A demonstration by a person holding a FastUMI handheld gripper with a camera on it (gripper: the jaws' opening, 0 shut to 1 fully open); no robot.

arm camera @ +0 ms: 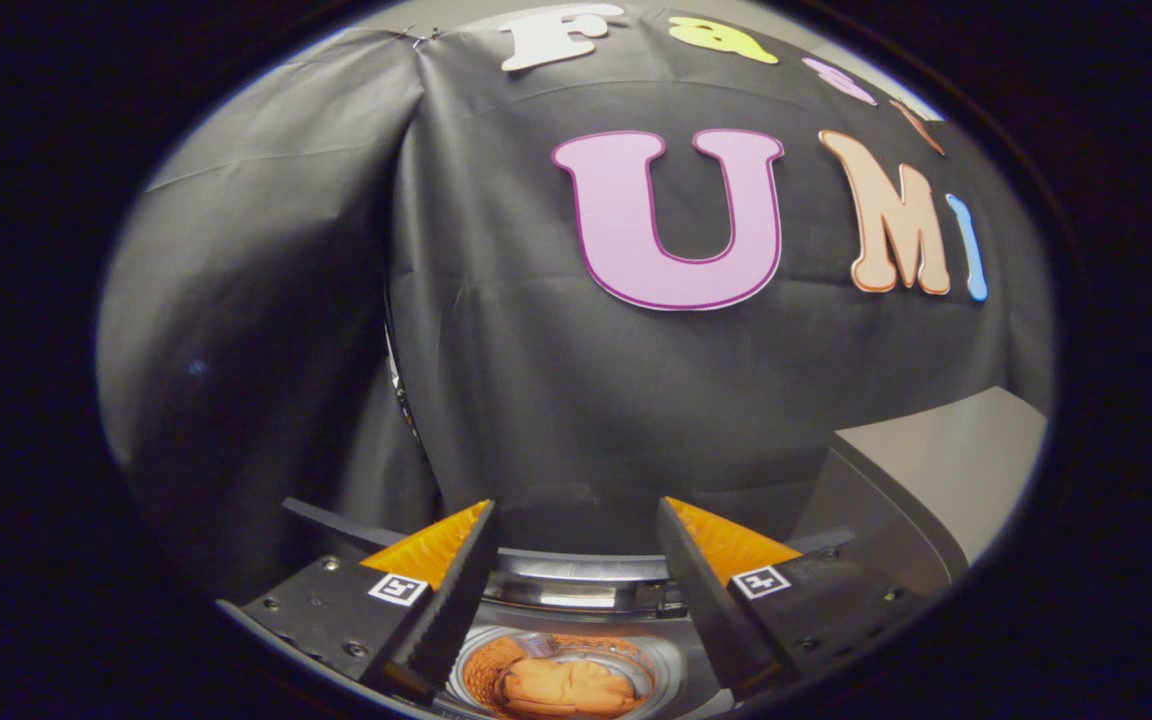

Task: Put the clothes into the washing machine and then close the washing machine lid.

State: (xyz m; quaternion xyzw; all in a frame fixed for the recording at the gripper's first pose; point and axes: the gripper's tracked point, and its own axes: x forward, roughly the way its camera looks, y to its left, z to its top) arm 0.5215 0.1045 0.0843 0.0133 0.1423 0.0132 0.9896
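Hand-held gripper (pixel 576 560) at bottom centre of frame, black fingers (pixel 456 590) with orange backing spread wide, nothing between them. Below gap, at very bottom of frame, round metal drum opening of washing machine (pixel 576 585) looks up, top open. Orange crumpled clothes (pixel 568 688) sitting down inside drum, soft lumpy bundle, drum wall around it glowing orange too. Grey flat panel (pixel 936 470) at lower right of frame, tilted up; can't tell if that's lid. Black cloth wall (pixel 266 330) behind everything.
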